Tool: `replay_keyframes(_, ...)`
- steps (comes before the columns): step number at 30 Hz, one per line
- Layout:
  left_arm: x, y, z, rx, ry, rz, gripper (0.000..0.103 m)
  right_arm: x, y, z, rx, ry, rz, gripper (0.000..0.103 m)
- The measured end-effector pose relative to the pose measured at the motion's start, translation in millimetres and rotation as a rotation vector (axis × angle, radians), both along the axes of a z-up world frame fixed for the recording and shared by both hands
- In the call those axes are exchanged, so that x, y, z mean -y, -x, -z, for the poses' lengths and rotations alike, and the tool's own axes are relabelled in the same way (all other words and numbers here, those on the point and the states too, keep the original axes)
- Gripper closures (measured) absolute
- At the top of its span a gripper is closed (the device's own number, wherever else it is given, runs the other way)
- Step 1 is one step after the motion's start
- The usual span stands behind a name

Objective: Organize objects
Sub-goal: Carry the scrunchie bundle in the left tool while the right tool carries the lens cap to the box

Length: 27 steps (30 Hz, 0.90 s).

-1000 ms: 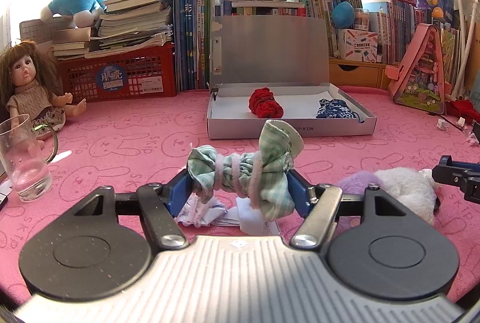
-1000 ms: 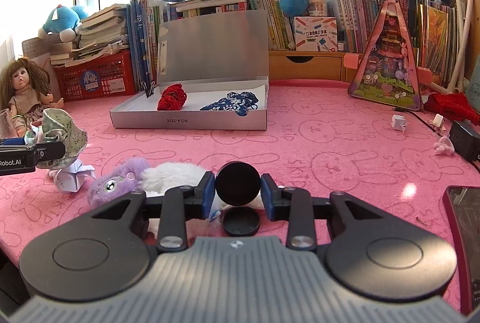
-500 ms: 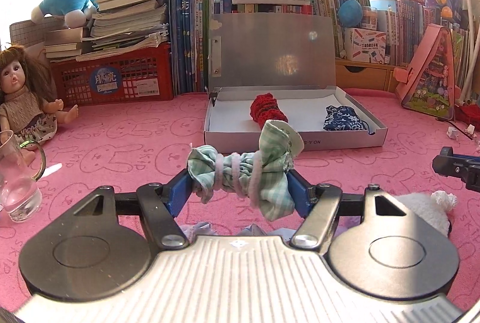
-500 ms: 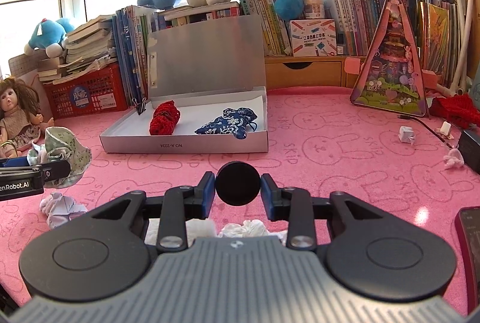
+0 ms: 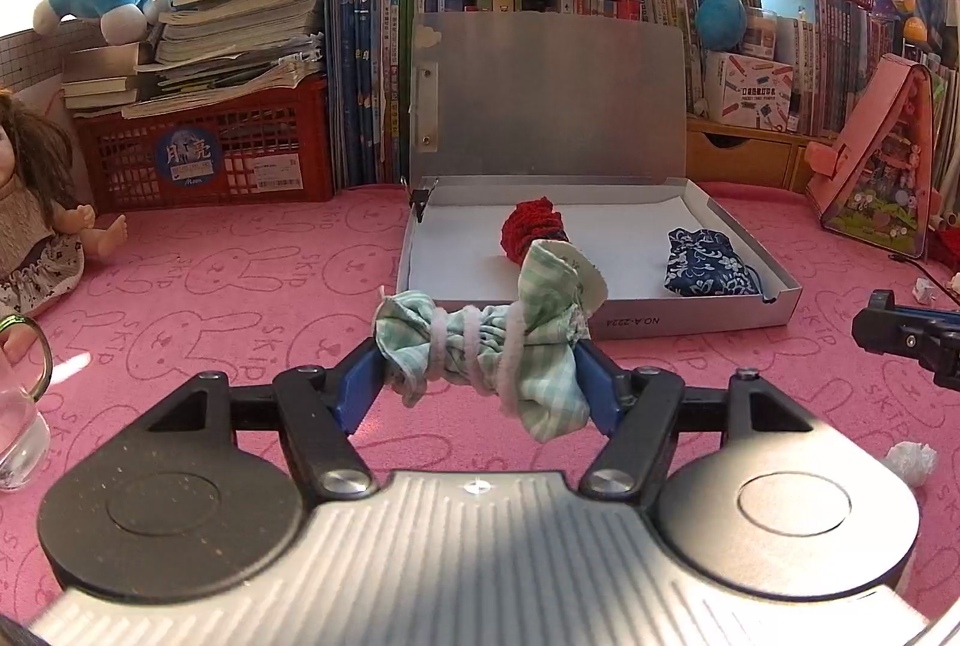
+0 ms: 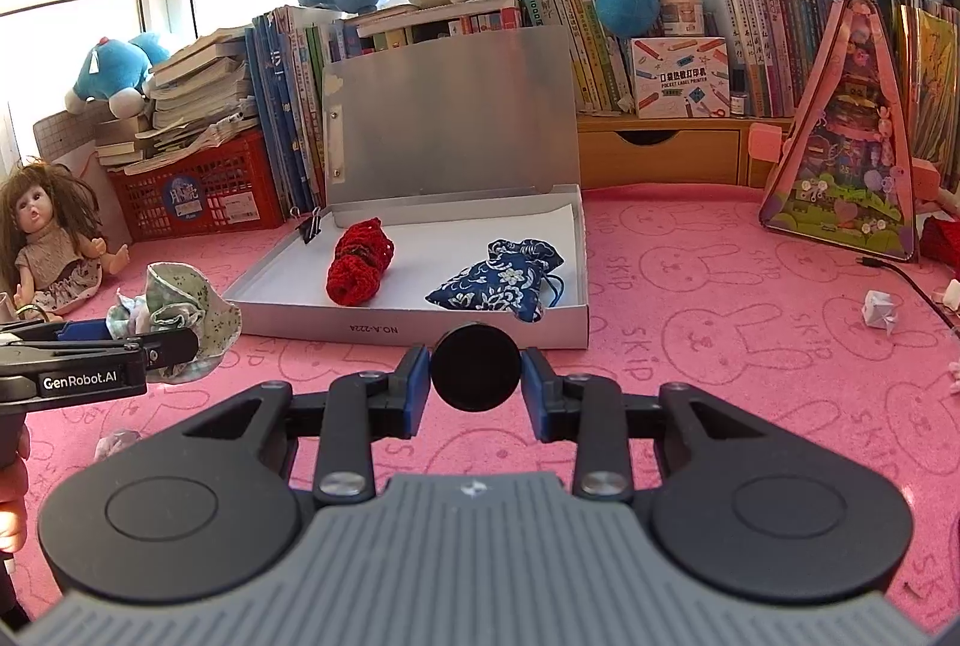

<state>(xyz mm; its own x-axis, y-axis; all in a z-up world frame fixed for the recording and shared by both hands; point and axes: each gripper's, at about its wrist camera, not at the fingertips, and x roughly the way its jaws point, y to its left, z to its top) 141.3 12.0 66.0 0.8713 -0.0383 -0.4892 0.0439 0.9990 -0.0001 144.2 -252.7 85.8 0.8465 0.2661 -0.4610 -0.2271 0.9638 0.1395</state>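
Left gripper (image 5: 483,364): jaws set fairly wide, clamped end to end on a green checked cloth pouch (image 5: 489,340) wound with a pale cord. Pouch hangs crosswise between the blue pads at frame centre, clear of the pink worktop (image 5: 240,286).

Right gripper (image 6: 476,376): jaws narrow, closed on a black round lid (image 6: 476,374), held on edge, flat face toward the camera, lower centre of frame, above the worktop.

Open grey box (image 6: 414,331) sits centre frame in both views, lid propped upright behind it. Inside: red crocheted bundle (image 6: 359,269) on the left half, blue floral pouch (image 6: 498,281) on the right half, apart from each other.

Left gripper with its pouch also shows at left edge of the right wrist view, beside the box's front left corner.

Doll (image 6: 51,238) sits at far left.
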Motion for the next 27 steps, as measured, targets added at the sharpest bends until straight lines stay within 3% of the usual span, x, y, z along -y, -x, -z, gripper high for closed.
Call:
replay_keyframes(9, -13, -48, -19, 0.023, 0.009, -0.012, 0.030, 17, -50, -17, -0.035, -0.035, 0.012, 0.065)
replay_keyframes(13, -14, -72, -14, 0.005, 0.037, -0.014, 0.030, 21, -73, -10, -0.082, -0.095, 0.043, 0.065)
replay_keyframes(17, -9, -91, -8, -0.002, 0.012, -0.020, 0.030, 17, -91, 2, -0.123, -0.134, 0.051, 0.065)
replay_keyframes(27, -10, -140, 3, -0.024, 0.032, -0.048, 0.030, 4, -143, 10, -0.138, -0.177, 0.092, 0.065)
